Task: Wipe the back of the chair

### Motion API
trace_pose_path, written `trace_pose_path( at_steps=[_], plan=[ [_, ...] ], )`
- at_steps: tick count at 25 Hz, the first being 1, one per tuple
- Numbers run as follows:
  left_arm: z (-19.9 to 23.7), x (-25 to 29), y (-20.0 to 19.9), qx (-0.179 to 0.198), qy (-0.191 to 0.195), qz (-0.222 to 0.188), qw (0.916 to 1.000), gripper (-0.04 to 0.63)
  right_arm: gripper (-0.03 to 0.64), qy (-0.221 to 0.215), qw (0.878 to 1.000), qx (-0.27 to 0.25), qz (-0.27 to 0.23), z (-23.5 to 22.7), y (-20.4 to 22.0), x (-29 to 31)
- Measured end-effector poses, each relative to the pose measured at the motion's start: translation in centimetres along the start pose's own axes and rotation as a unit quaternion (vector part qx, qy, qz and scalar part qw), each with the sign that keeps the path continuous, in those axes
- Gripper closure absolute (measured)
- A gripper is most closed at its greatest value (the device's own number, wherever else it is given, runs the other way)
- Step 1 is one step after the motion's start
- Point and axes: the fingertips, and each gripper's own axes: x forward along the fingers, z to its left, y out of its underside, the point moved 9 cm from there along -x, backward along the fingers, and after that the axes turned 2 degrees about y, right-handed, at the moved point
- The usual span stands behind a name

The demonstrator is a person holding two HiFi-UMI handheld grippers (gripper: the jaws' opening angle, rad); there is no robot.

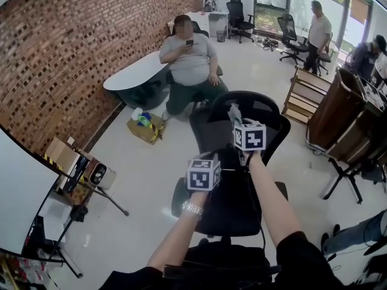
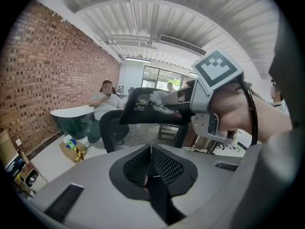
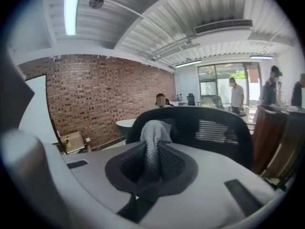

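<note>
The black mesh office chair (image 1: 213, 132) stands right in front of me, its back (image 3: 214, 128) turned toward me. My right gripper (image 1: 236, 116) is shut on a grey cloth (image 3: 152, 135), held just short of the top of the chair back. The left gripper view shows the cloth (image 2: 159, 99) by the back's upper rim (image 2: 143, 93). My left gripper (image 1: 205, 161) hovers lower and to the left, over the seat area behind the back. Its jaws are pressed together with nothing between them (image 2: 151, 149).
A seated person (image 1: 190, 59) looks at a phone beyond the chair, beside a curved white table (image 1: 136, 74). A cardboard box (image 1: 145, 128) lies on the floor. A tripod (image 1: 78, 213) stands at the left. Wooden shelves (image 1: 308, 95) and a cabinet (image 1: 338, 113) stand at the right.
</note>
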Motion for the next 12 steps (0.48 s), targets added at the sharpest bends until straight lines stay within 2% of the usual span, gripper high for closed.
trace_pose_path(
  at_steps=[3, 5, 8, 12],
  plan=[
    [0.9, -1.2, 0.1, -0.003, -0.014, -0.003, 0.9999, 0.58, 0.568, -0.051, 0.998, -0.022, -0.001, 5.0, -1.2, 1.6],
    [1.2, -1.8, 0.2, -0.003, -0.022, -0.003, 0.9997, 0.58, 0.568, -0.052, 0.998, -0.027, -0.003, 5.8, -2.0, 2.4],
    [1.7, -2.3, 0.9, -0.007, -0.031, 0.001, 0.9995, 0.58, 0.568, -0.004, 1.0, -0.02, 0.018, 3.0, -1.6, 3.6],
    [2.5, -2.7, 1.4, -0.011, -0.045, 0.012, 0.9988, 0.58, 0.568, 0.103, 0.994, 0.016, 0.041, -4.1, 0.1, 2.3]
  ],
)
